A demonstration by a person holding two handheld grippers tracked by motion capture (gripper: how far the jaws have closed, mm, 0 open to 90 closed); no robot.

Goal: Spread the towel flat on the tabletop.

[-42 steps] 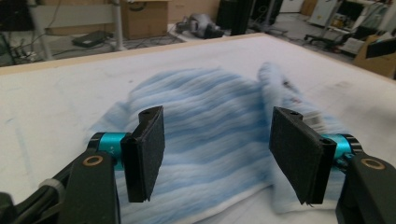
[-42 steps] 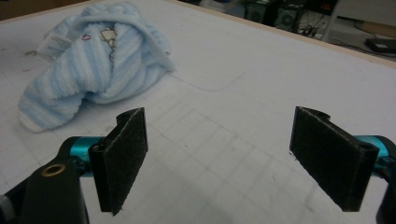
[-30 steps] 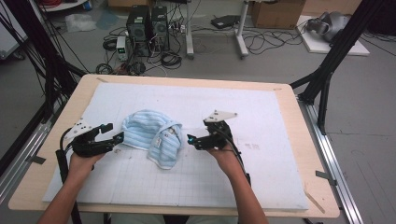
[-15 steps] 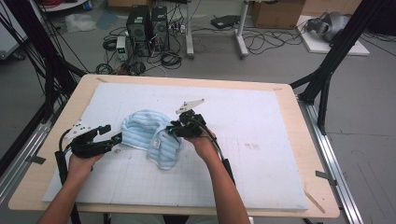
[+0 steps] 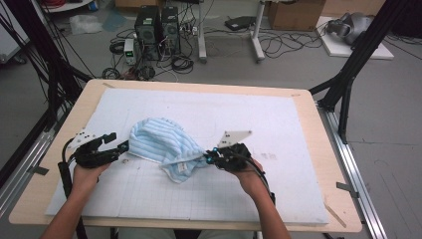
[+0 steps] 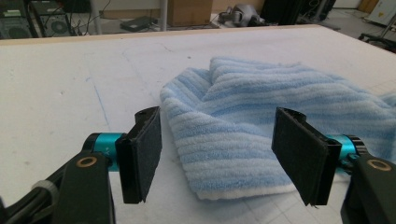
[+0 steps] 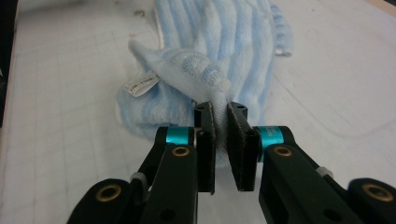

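Observation:
A light blue striped towel [image 5: 161, 144] lies rumpled on the white mat [image 5: 278, 124], left of centre. My right gripper [image 5: 208, 158] is shut on a corner of the towel [image 7: 205, 77], its jaws having just been closing with the cloth pinched between the pads; a white label [image 7: 140, 83] hangs beside the gripped fold. My left gripper [image 5: 119, 142] stands open at the towel's left edge [image 6: 219, 140], the cloth's rim lying between its pads [image 6: 147, 149] without being pressed.
The mat covers a wooden table [image 5: 333, 164]. Black frame posts [image 5: 348, 74] stand at both sides. Computer towers [image 5: 154, 25] and cables lie on the floor beyond the far edge.
My right gripper moved left onto the towel, shut on a corner, then drew it back to the right, stretching the cloth. The left gripper stayed still.

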